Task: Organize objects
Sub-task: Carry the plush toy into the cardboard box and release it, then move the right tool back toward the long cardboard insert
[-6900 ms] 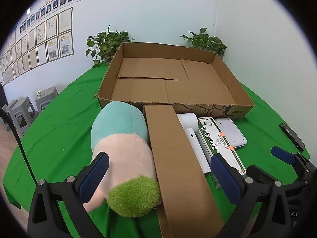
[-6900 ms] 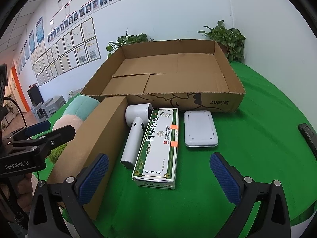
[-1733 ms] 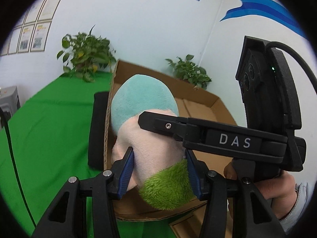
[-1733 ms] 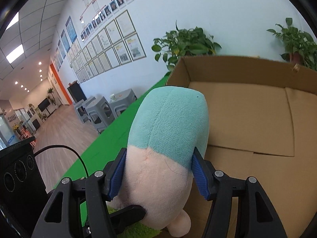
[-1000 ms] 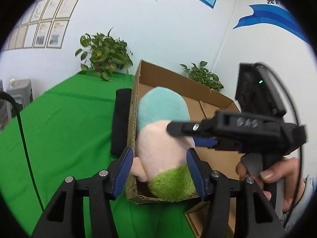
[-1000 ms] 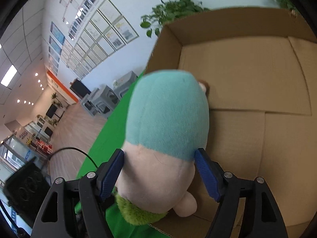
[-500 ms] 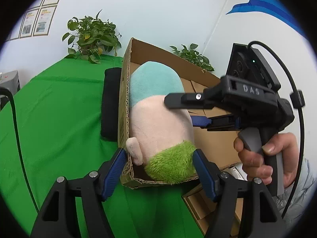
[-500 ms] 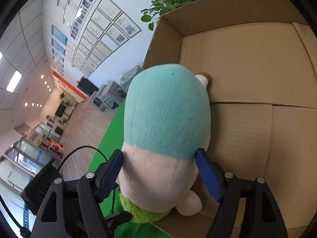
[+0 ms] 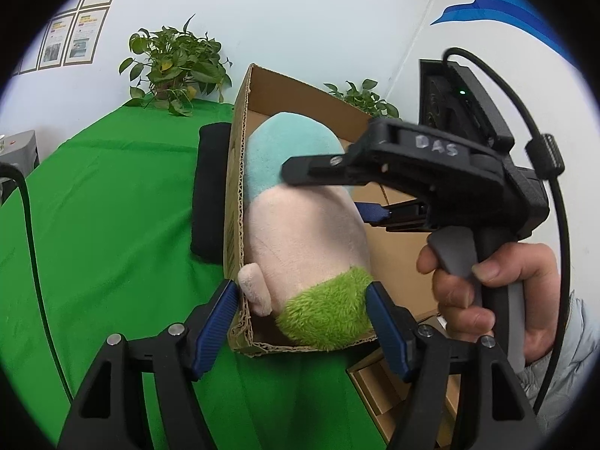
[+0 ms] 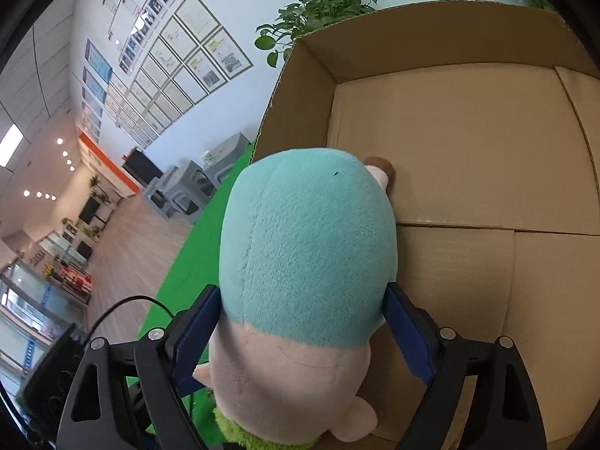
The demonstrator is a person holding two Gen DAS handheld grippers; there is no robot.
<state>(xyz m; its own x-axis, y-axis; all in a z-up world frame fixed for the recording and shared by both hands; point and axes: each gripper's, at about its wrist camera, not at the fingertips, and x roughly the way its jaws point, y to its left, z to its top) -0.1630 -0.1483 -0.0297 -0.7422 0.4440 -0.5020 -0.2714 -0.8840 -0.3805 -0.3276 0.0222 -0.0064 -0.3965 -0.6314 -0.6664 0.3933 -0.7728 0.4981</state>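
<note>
A plush toy (image 9: pixel 300 221) with a teal top, pink middle and green end lies inside the open cardboard box (image 9: pixel 240 172), against its left wall. My left gripper (image 9: pixel 303 322) is open around the toy's green end, its left finger outside the box wall. My right gripper (image 10: pixel 300 333) reaches over the toy from the right; its pads (image 10: pixel 407 337) stand beside the plush (image 10: pixel 307 262) with small gaps, so it is open. The box floor (image 10: pixel 487 187) beyond the toy is bare cardboard.
The box sits on a green tablecloth (image 9: pixel 112 225). A black object (image 9: pixel 210 195) lies against the box's outer left wall. A smaller cardboard box (image 9: pixel 378 397) lies at the lower right. Potted plants (image 9: pixel 176 63) stand by the white wall. A black cable (image 9: pixel 33 262) runs at left.
The toy has been lowered into the box from above its near corner. Both grippers have opened wider around it and the left one has pulled back a little.
</note>
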